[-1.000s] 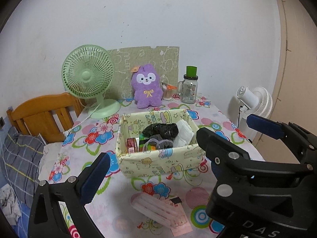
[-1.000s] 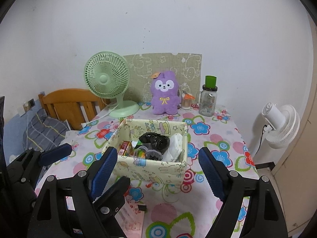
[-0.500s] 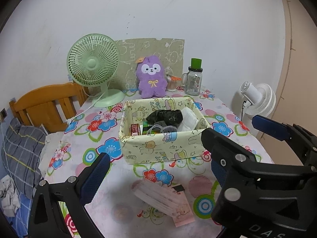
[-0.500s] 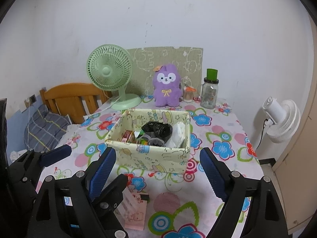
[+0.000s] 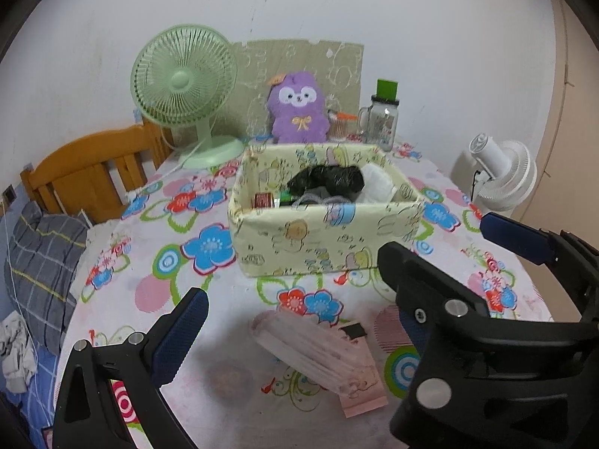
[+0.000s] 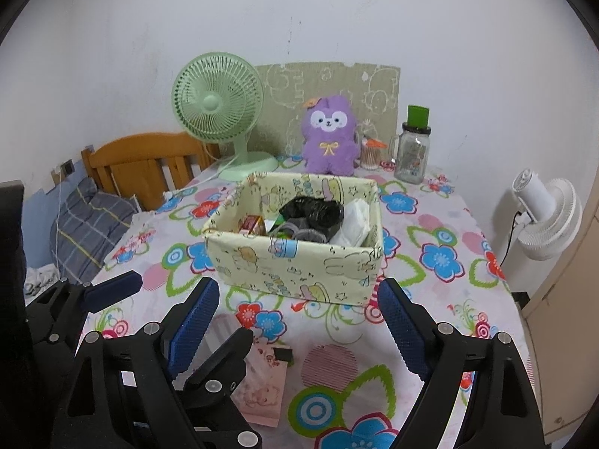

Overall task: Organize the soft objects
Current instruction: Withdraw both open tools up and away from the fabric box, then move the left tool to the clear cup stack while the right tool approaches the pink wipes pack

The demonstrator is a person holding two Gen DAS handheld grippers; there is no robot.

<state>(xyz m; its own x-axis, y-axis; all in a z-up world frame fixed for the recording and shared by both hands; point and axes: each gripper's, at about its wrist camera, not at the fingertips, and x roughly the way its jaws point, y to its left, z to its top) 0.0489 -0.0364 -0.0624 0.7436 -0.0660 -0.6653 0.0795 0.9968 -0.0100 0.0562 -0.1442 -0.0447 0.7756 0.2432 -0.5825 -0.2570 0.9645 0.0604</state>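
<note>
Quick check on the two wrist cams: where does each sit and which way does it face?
Left wrist view: rides the left gripper, angled down across the table at the pink packet and the yellow box; its open fingers frame the shot, the right gripper crossing at right.
Right wrist view: rides the right gripper, facing the same box; its open fingers show, the left gripper at left.
Shared: box, packet, purple plush toy, green fan.
</note>
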